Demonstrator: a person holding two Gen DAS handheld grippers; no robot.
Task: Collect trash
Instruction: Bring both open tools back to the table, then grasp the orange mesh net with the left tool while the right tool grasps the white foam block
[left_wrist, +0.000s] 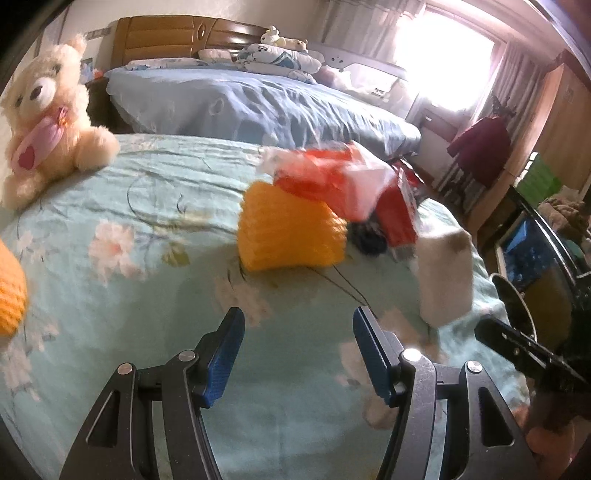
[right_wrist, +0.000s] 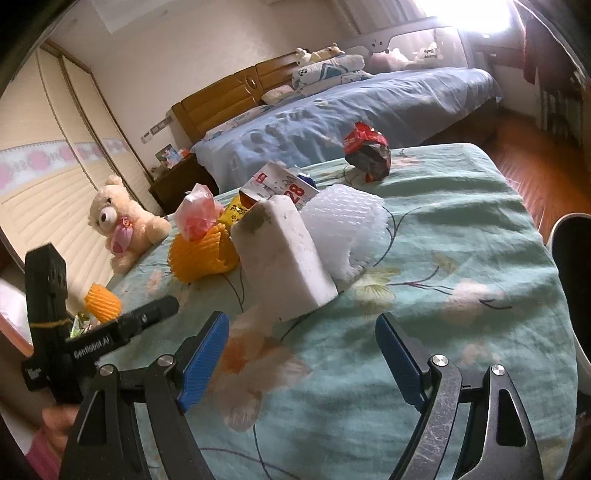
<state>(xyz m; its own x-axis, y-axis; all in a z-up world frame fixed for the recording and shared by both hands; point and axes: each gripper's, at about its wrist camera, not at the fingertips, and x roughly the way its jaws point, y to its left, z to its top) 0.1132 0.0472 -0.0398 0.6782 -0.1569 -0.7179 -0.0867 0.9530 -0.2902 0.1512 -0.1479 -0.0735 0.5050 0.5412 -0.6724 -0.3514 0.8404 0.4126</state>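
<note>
Trash lies in a heap on the green flowered bedspread (right_wrist: 461, 229). In the right wrist view a white foam block (right_wrist: 284, 258) leans just ahead of my right gripper (right_wrist: 301, 325), which is open with nothing between its blue pads. Behind the block are a white foam net (right_wrist: 347, 225), an orange foam net (right_wrist: 203, 254) with a red plastic bag (right_wrist: 197, 218) in it, a printed carton (right_wrist: 284, 184) and a crumpled red wrapper (right_wrist: 367, 151). My left gripper (left_wrist: 299, 350) is open and holds nothing, short of the orange foam net (left_wrist: 291, 232), red bag (left_wrist: 332, 177) and foam block (left_wrist: 447, 273).
A cream teddy bear (right_wrist: 122, 221) sits at the bed's left edge, with a small orange net (right_wrist: 103, 301) near it. A second bed with blue bedding (right_wrist: 332, 110) stands behind. Wooden floor (right_wrist: 535, 166) lies to the right. The left gripper's body (right_wrist: 55, 332) is close on the left.
</note>
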